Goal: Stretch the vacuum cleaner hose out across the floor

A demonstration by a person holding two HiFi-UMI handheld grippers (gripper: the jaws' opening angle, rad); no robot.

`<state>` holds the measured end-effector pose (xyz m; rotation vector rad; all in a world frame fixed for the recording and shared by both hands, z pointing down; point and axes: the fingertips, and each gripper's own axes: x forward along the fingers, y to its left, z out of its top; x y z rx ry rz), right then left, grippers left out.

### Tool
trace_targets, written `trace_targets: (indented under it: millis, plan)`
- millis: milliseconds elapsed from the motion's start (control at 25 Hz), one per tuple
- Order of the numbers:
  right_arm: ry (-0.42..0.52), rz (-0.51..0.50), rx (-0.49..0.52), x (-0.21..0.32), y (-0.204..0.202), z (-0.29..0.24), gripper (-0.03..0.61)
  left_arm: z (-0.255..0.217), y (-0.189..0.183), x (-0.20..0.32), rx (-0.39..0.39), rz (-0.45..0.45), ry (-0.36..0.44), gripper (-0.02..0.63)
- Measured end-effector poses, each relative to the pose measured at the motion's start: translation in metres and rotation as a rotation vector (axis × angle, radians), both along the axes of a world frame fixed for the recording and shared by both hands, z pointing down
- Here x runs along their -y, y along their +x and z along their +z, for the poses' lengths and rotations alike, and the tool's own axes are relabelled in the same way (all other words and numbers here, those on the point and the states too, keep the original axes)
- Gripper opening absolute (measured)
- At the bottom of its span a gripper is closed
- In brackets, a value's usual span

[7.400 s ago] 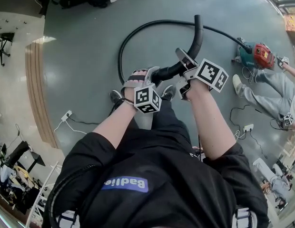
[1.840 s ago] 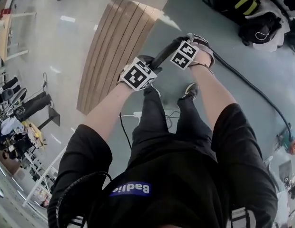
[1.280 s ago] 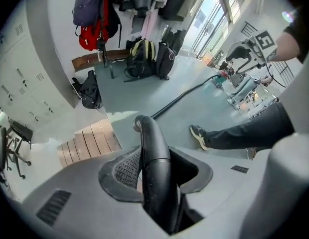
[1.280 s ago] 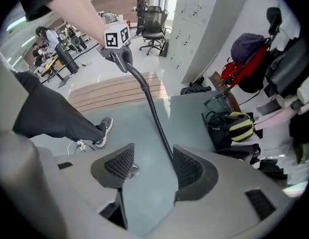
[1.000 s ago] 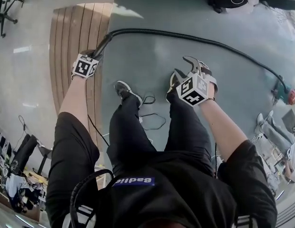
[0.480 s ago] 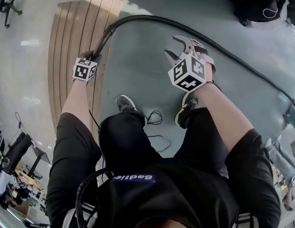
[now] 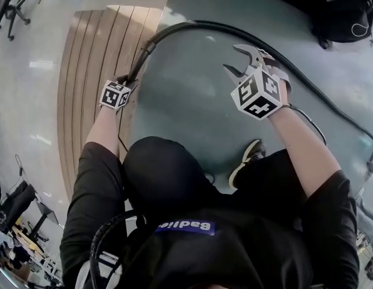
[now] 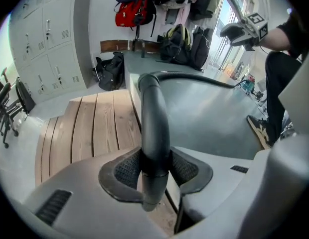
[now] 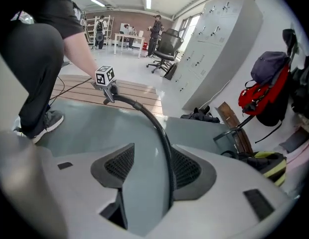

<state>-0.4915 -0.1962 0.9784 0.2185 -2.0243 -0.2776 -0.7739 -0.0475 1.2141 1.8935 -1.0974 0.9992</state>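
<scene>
Sunk toward the floor [image 7: 186, 101] since a moment ago, the left hand-held gripper [image 8: 155, 168] clamps the hose's [image 8: 153, 113] stiff end at the wooden strip's [image 7: 84, 89] edge, seemingly to lay it down stretched. The right hand-held gripper [image 7: 230, 58], also lower, hangs open and empty, farther from the strip above the hose.

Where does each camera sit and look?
Head view: on the person's head, looking steeply down at both arms, left gripper, right gripper and hose.
Left gripper view: on the left gripper, facing along jaws shut on the hose; a leg shows.
Right gripper view: on the right gripper, facing through open jaws; a leg shows.
All share the hose.
</scene>
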Motion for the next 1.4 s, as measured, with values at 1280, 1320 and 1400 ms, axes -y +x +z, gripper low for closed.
trace_targets:
  millis: [1280, 1320, 1400]
  plan:
    - [-0.092, 0.023, 0.149, 0.057, -0.007, -0.086, 0.229, -0.283, 0.079, 0.126, -0.157, 0.070, 0.479, 0.290]
    - [-0.092, 0.039, 0.165, 0.056, -0.004, -0.110, 0.229, -0.316, 0.089, 0.130, -0.175, 0.082, 0.507, 0.290]
    - [-0.098, 0.077, 0.200, 0.055, 0.006, -0.164, 0.229, -0.391, 0.110, 0.135, -0.219, 0.094, 0.557, 0.290]
